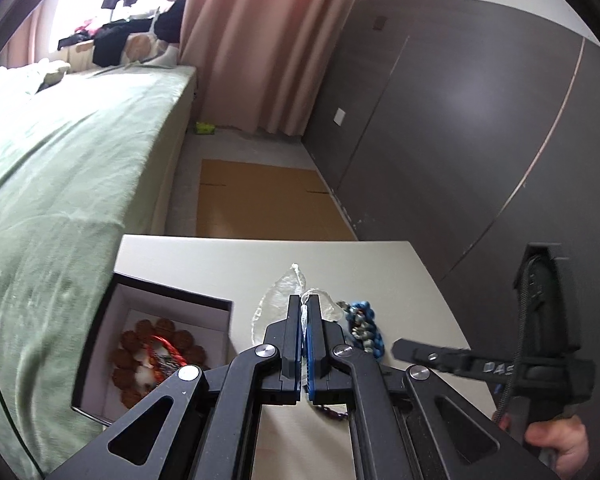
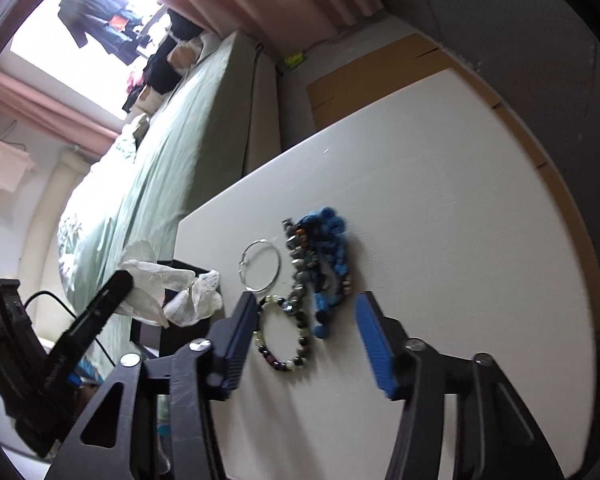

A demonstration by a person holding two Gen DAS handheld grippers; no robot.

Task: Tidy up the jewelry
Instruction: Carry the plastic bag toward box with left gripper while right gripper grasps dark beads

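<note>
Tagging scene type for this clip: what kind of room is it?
Likely a home bedroom: a bed with a green sheet, pink curtains, and clothes hanging by the window.

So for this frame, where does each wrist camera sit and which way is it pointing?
Left wrist: on the left gripper, facing along the white table toward the grey wardrobe; its fingers are shut on a clear crinkled plastic bag, open dark box to the left; the person's right hand shows.
Right wrist: on the right gripper, rolled sideways, open over a dark beaded bracelet.
Shared: table, bag, box, blue bead strands, green bed, and each view shows the other gripper.
</note>
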